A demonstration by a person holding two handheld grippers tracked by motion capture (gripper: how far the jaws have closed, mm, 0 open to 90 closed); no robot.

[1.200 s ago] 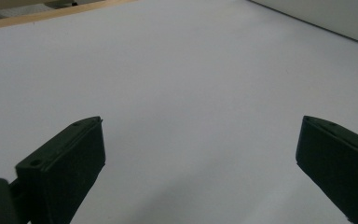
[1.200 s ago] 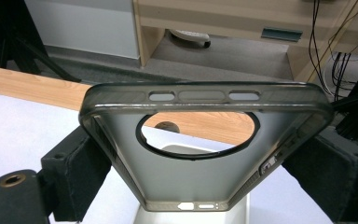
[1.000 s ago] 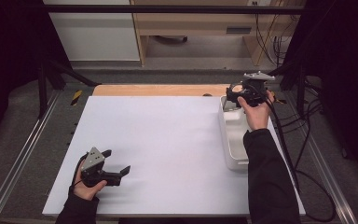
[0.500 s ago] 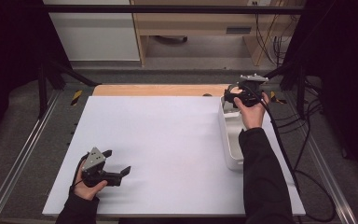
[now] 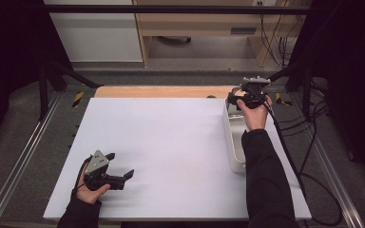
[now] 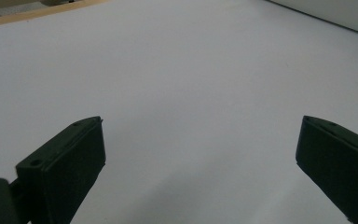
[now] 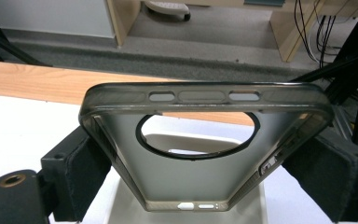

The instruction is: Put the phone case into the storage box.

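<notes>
Phone case: smoky translucent plastic phone case with a large round cut-out in its back, held over the far end of the white rectangular tray at the right edge of the worktop.
Grip: right gripper is clenched on the case's two long side rails, one black finger per rail; the hollow side faces the camera, button slots along the upper edge.
Why so held: clamping across the width looks the firmest purchase on a thin, flexible shell; the back stays free, so it can be laid flat later.
Position in high view: right gripper sits above the tray's far corner, near the wooden strip that borders the white sheet.
Tray contents: too dark beneath the sleeve to tell.
Left gripper: left gripper rests low at the near left corner of the sheet, fingers spread wide with nothing between them, well apart from the tray.
Judgement: case appears lifted out of the tray for carrying toward the bare sheet; the idle hand looks parked, ready to receive or steady it.
Risk: the shell may bow or pop free if squeezed harder.
</notes>
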